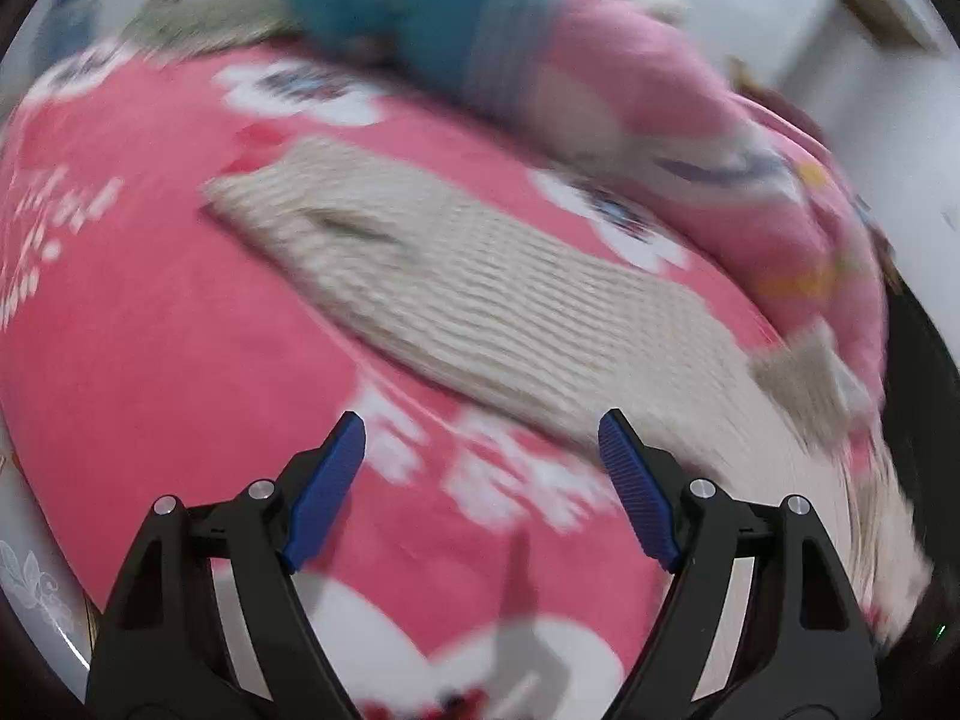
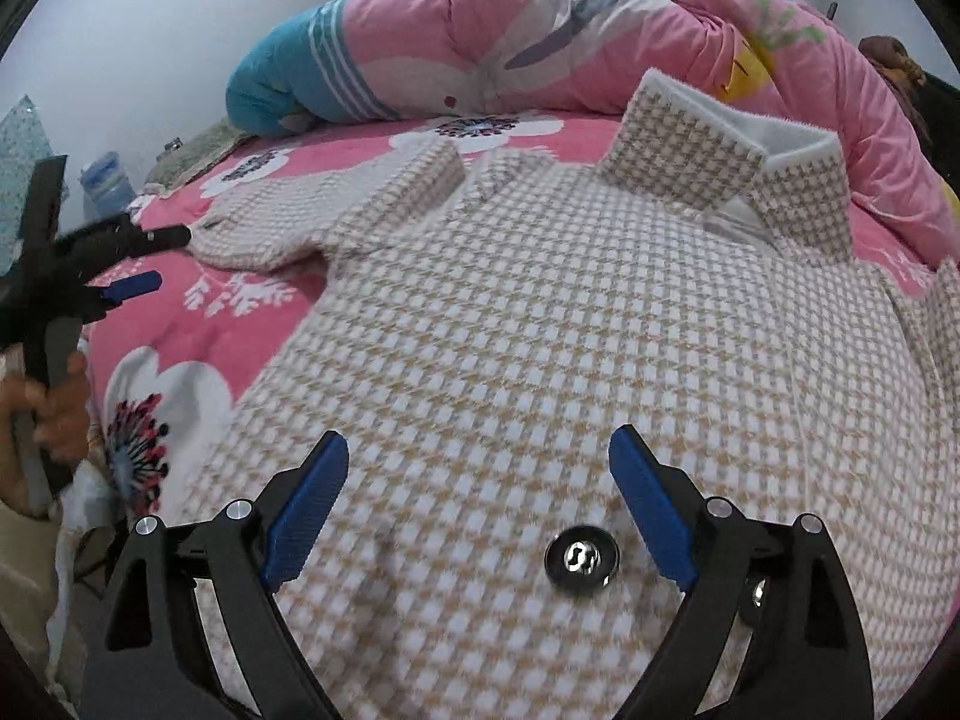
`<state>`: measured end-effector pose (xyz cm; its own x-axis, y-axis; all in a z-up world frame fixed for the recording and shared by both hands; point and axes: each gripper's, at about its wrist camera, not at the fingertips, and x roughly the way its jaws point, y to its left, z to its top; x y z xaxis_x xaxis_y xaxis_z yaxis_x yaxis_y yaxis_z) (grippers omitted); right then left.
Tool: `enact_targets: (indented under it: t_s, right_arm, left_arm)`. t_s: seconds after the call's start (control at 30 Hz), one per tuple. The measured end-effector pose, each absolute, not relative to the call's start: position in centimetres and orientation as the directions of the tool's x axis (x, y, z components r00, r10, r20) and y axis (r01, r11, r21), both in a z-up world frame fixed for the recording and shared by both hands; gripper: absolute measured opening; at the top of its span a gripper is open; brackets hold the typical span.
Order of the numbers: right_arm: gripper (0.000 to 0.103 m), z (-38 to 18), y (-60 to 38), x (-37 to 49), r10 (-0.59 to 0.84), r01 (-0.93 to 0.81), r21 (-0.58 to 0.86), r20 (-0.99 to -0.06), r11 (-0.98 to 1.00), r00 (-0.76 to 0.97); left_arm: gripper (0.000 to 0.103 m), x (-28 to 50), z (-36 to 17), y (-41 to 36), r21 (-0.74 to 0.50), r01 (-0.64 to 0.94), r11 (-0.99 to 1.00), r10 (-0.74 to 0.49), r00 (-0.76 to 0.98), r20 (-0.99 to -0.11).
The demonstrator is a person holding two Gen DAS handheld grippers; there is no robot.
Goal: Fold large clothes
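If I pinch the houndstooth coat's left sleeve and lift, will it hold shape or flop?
Probably flop: the sleeve lies limp and flat on the bedspread. The coat looks thick and fleecy-lined, so likely heavyish, dragging. Its textured weave should grip, not slip.

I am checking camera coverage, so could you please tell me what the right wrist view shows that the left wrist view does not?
Only the right wrist view shows the houndstooth jacket's collar, its metal button, the open right gripper above the body, and the left gripper from outside. Only the left wrist view shows that gripper open over the outstretched sleeve. Both show the pink floral bedspread, rolled pink duvet and teal bundle.
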<state>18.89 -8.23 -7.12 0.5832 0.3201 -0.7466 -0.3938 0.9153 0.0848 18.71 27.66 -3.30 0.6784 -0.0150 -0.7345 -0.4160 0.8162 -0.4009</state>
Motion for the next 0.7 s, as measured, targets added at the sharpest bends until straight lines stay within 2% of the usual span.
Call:
enact_targets:
  t_s: [0.13, 0.17, 0.37, 0.5, 0.57, 0.6, 0.67, 0.7]
  right_arm:
    - [0.086, -8.6, -7.9, 19.6, 0.296, -0.392, 0.063, -0.765, 0.918, 0.571]
    - [0.086, -9.1, -7.9, 19.8, 0.297, -0.392, 0.069, -0.773, 0.917, 0.560]
    - [0.086, -9.8, -8.0, 20.3, 0.307, -0.393, 0.085, -0.779, 0.916, 0.547]
    - [0.086, -10.3, -7.8, 20.4, 0.303, -0.395, 0.078, -0.780, 0.915, 0.548]
    - [0.086, -10.4, -7.7, 20.5, 0.298, -0.396, 0.071, -0.779, 0.916, 0.552]
    - [0.086, -10.4, -7.7, 20.6, 0.299, -0.396, 0.070, -0.777, 0.916, 0.553]
    - [0.086, -10.4, -7.7, 20.5, 0.303, -0.396, 0.074, -0.776, 0.915, 0.554]
    - [0.086, -10.4, -7.7, 20.4, 0.305, -0.396, 0.076, -0.774, 0.915, 0.555]
  left_arm:
    - [0.073, 21.1, -4.9, 32.3, -0.413, -0.532, 0.739, 0.034, 0.642, -0.766]
    - [0.070, 21.9, -5.3, 33.2, -0.409, -0.554, 0.725, 0.045, 0.631, -0.775]
    - [0.061, 24.5, -7.0, 38.0, -0.438, -0.621, 0.650, 0.059, 0.616, -0.786]
    - [0.056, 26.3, -7.6, 39.5, -0.400, -0.642, 0.654, 0.097, 0.595, -0.798]
    - [0.043, 26.7, -7.7, 39.5, -0.365, -0.649, 0.667, 0.126, 0.581, -0.804]
    - [0.040, 26.9, -7.5, 39.1, -0.325, -0.653, 0.684, 0.157, 0.566, -0.809]
    - [0.027, 27.4, -7.2, 38.4, -0.243, -0.653, 0.718, 0.222, 0.546, -0.808]
    - [0.024, 27.5, -6.9, 38.0, -0.209, -0.648, 0.733, 0.248, 0.540, -0.804]
